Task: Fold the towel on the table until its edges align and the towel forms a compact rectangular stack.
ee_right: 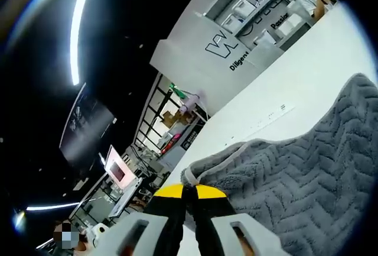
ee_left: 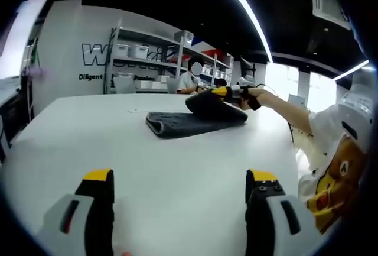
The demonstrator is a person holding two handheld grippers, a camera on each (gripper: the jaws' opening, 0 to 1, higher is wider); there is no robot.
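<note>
A dark grey towel [ee_left: 188,122] lies partly folded on the white table [ee_left: 118,143], far from my left gripper [ee_left: 180,180], which stands open over bare table near the front edge. In the left gripper view my right gripper [ee_left: 223,92] comes in from the right and holds one end of the towel lifted above the rest. In the right gripper view the towel [ee_right: 307,167] shows a herringbone weave, and my right gripper [ee_right: 190,190] is shut on its hemmed edge, with yellow-tipped jaws pressed together.
A person's sleeve [ee_left: 339,123] reaches in along the table's right side. Metal shelves [ee_left: 147,61] with white boxes stand behind the table, beside a grey wall with lettering. Another person [ee_left: 190,80] sits at the far edge.
</note>
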